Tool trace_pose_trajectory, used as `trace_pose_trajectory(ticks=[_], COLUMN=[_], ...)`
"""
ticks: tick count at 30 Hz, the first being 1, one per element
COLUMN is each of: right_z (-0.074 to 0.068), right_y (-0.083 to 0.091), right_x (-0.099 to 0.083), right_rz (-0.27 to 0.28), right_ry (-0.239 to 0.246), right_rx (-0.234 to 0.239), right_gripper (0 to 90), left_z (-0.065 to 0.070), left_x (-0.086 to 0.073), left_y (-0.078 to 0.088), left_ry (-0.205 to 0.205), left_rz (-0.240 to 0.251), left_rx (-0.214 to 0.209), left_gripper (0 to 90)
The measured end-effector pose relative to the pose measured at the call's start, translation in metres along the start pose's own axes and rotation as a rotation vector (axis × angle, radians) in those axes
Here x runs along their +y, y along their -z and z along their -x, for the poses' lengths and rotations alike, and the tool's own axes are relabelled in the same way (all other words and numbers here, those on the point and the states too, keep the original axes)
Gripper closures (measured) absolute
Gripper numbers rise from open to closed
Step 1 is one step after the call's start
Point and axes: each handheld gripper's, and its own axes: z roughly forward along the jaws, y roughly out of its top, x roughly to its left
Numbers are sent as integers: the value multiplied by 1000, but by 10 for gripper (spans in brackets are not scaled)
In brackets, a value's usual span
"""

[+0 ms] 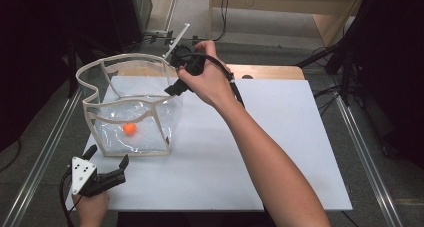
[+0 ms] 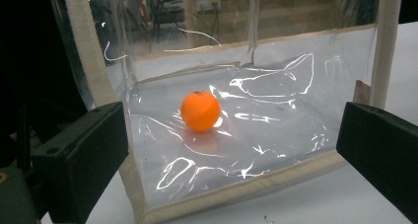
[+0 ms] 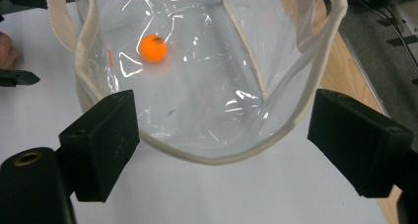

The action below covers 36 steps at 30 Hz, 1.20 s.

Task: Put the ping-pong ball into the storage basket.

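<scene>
A: Where is the orange ball (image 1: 129,129) sitting right now?

B: It is lying on the floor of the clear bag (image 1: 102,77), which is standing open on the white sheet (image 1: 280,152) toward the far left corner of the desk (image 1: 272,72).

A: And the right tool (image 1: 172,79)?

B: It is hovering over the bag's far right rim, pointing down into the opening. In the right gripper view its jaws are standing spread, with nothing between them; the ball is lying well below and beyond them, near the wall on the person's side.

A: So it is pinching nothing?

B: Nothing. The pads are touching neither the ball nor the cream trim.

A: What about the left tool (image 1: 107,159)?

B: It is resting near the desk's near left corner, just beside the bag's near wall. Its jaws are also spread and empty. In the left gripper view it is looking through the clear wall at the ball, which is showing between the two jaws but apart from them, inside the bag.
</scene>
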Motion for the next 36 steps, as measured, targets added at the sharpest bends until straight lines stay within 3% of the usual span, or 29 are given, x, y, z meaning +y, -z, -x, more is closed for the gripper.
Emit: trace_pose_trajectory(ticks=[6, 9, 26, 36], right_z=[0, 0, -1, -4], right_y=[7, 9, 18, 15], right_x=[-9, -13, -37, -47], right_rz=[10, 5, 2, -13], right_ry=[-6, -10, -33, -23], right_rx=[-2, -5, 2, 11], right_gripper=[79, 0, 0, 0], left_z=[0, 0, 1, 1], left_x=[0, 0, 0, 0], left_y=[0, 0, 0, 0], left_ry=[0, -1, 0, 0], left_rz=[-1, -1, 1, 0], left_rx=[1, 1, 1, 1], left_gripper=[0, 0, 0, 0])
